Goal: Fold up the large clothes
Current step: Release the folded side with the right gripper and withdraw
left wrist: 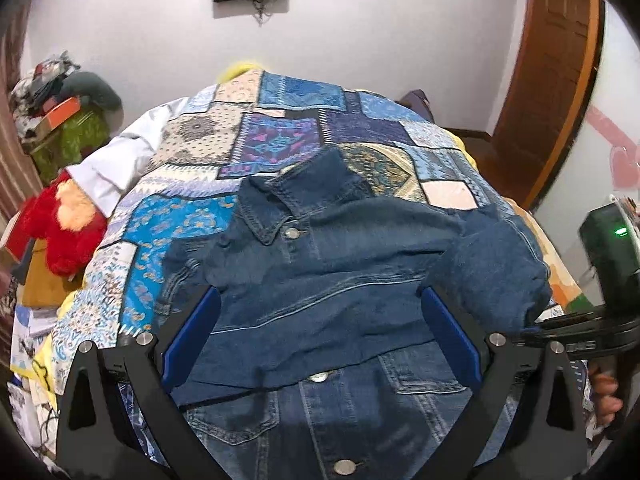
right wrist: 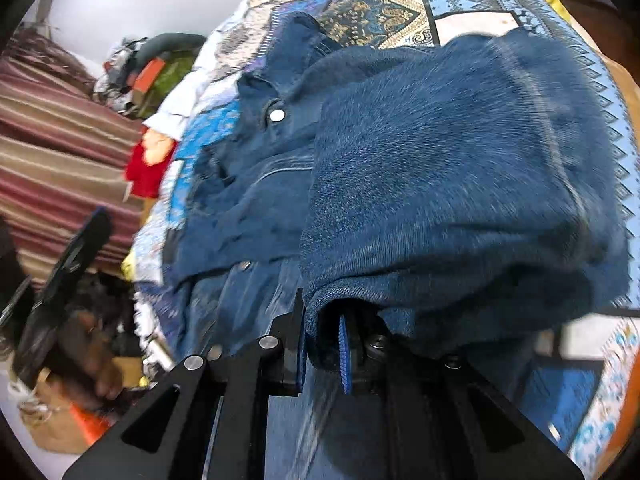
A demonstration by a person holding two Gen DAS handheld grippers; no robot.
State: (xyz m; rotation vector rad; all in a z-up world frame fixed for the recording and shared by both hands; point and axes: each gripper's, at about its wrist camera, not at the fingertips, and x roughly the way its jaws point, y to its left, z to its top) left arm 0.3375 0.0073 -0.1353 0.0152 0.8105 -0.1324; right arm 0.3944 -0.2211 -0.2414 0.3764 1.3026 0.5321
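A dark blue denim jacket [left wrist: 320, 272] lies front up on the patchwork bedspread [left wrist: 256, 140], collar at the far end. Its left sleeve is folded across the chest. My left gripper [left wrist: 320, 332] is open and empty, its blue pads hovering over the jacket's middle. My right gripper [right wrist: 324, 356] is shut on the jacket's right sleeve [right wrist: 460, 184], which is lifted and bunched above the jacket body. The right gripper also shows at the right edge of the left wrist view [left wrist: 536, 326]. The jacket [right wrist: 256, 200] lies flat to the left in the right wrist view.
A red plush toy [left wrist: 56, 224] and a white garment [left wrist: 116, 164] lie at the bed's left side. A cluttered pile [left wrist: 60, 104] stands further left. A wooden door [left wrist: 552, 80] is at the right. A striped curtain [right wrist: 60, 168] hangs beside the bed.
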